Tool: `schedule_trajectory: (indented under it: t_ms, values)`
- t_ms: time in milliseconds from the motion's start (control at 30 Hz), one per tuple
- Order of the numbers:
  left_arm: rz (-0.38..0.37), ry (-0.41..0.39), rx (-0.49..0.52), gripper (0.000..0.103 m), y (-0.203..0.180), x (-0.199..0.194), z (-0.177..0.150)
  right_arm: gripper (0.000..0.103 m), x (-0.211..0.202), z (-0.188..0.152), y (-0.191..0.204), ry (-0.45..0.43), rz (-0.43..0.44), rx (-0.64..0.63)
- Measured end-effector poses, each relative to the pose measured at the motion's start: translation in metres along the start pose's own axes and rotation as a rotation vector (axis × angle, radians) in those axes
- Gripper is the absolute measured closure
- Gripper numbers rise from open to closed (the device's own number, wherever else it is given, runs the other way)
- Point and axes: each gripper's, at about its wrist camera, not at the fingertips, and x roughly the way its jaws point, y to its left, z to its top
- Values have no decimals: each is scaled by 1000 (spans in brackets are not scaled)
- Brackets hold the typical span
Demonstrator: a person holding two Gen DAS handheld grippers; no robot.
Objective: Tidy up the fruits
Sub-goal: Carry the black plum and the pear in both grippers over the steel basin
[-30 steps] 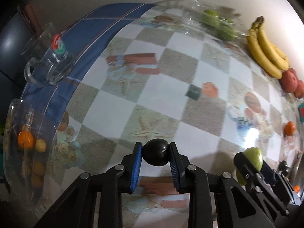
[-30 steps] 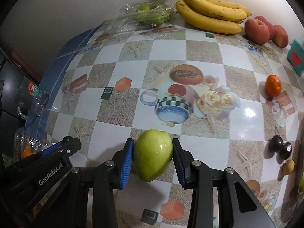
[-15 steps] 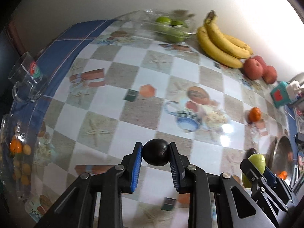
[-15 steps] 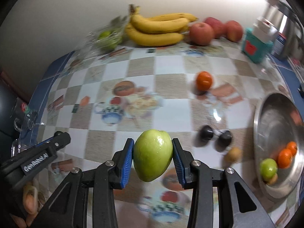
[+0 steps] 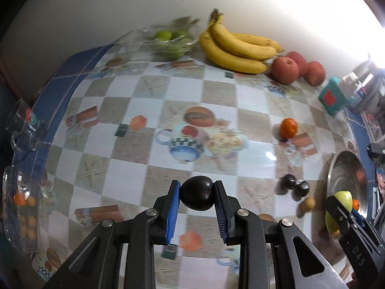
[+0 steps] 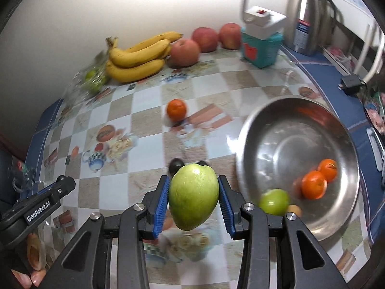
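the left gripper [image 5: 197, 196] pinches a small dark fruit [image 5: 197, 195] between its blue pads – smooth, near-black, egg-shaped, with a dull shine on top – and holds it clear above the checkered tablecloth [image 5: 182, 96]. the right gripper [image 6: 193, 198] clamps a large pale green fruit [image 6: 193, 197], pointed at the bottom and broader at the top, its skin glossy and faintly speckled; it hangs above the cloth just left of the steel bowl [image 6: 298, 106].

inside the bowl lie two oranges [image 6: 315, 184], a green round fruit [image 6: 274, 201] and a small tan one [image 6: 293, 209] near the rim closest to the camera. on the cloth directly beyond the green fruit sit two more dark fruits [image 6: 176, 165], partly hidden behind it; in the left view they lie side by side, with a small tan fruit [image 5: 308, 202] just nearer. a lone orange [image 6: 176, 109] rests farther out, mid-table.

along the far wall, left to right: a clear bag of green fruit [image 5: 168, 42], a bunch of bananas [image 5: 238, 48], three red apples [image 6: 204, 41], a teal box [image 6: 261, 48] with a white device on it, and a steel jug [image 6: 310, 16]. at the far left edge of the table stand a glass mug [image 5: 24, 127] and, nearer, a clear container [image 5: 21, 207] holding small orange and tan fruit. a fingertip [image 6: 36, 273] shows at the lower left of the right view.
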Motion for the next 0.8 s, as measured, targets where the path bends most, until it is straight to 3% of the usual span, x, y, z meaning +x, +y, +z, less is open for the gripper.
schedule_trajectory:
  t_ms: [333,600,800]
  values:
    - [-54,-26,137,73,-72,-6,-6,61,-12,13,-64,-37,-21,139]
    - [-132,-81,259,73,-133,-5,-16,61,-14,21,-103,-87,-14,218]
    - [-205,-115,294,73,-164,-1,-22,61,-11,27,-128,-133,-32,255]
